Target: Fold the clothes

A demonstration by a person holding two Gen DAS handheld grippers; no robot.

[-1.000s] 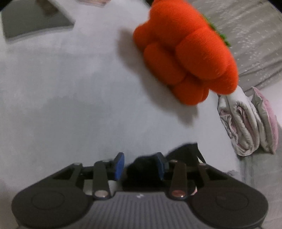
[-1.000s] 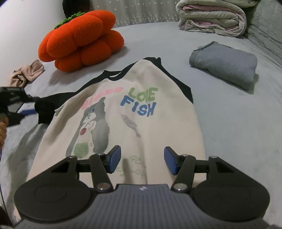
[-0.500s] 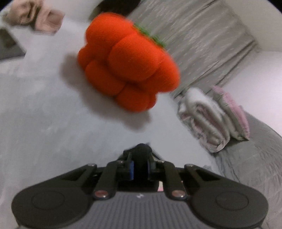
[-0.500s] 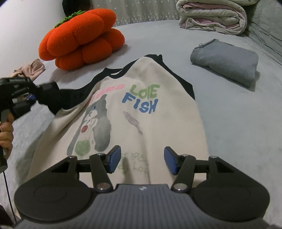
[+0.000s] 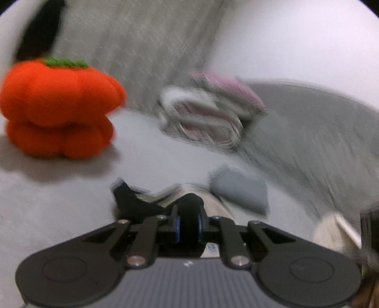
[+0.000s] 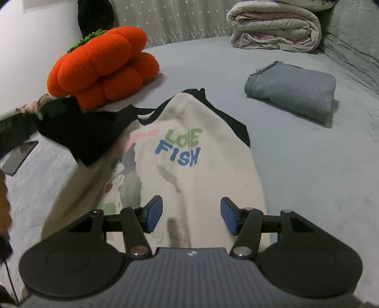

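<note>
Bed [image 6: 308, 170], grey sheet, fills both views; everything else sits on it. Room beyond: pale wall, grey patterned curtain [image 6: 180, 21] at the far edge.

Shirt [image 6: 189, 165], cream body w/ black sleeves and "LOVE FISH"-type print, lies face up in the middle of the bed. Long axis runs straight away from the R gripper [image 6: 191, 215], hem nearest us, collar at the far end. Black sleeve [image 6: 83, 132] on our left side is off the sheet, raised and drawn across toward the printed chest.

L gripper [image 5: 188, 228]: jaws pressed together, pinching that black sleeve fabric; left-wrist view is blurred, so we can't tell how much cloth is caught. R gripper: jaws spread, nothing between them, hanging just over the hem, apart from the cloth as far as we can tell.

Key relation, our read: sleeve must go inward, across the long axis, onto the chest; L hand is nearer and already has it. R hand is placed to pin the hem if the body slides.

Other items, lgst to smallest: rolled quilt [image 6: 272, 30] at the far edge; orange pumpkin cushion [image 6: 104, 68] just left of the collar; folded grey garment [image 6: 293, 90] well to the right of the shirt; dark tablet-like slab [image 6: 19, 156] at far left.
</note>
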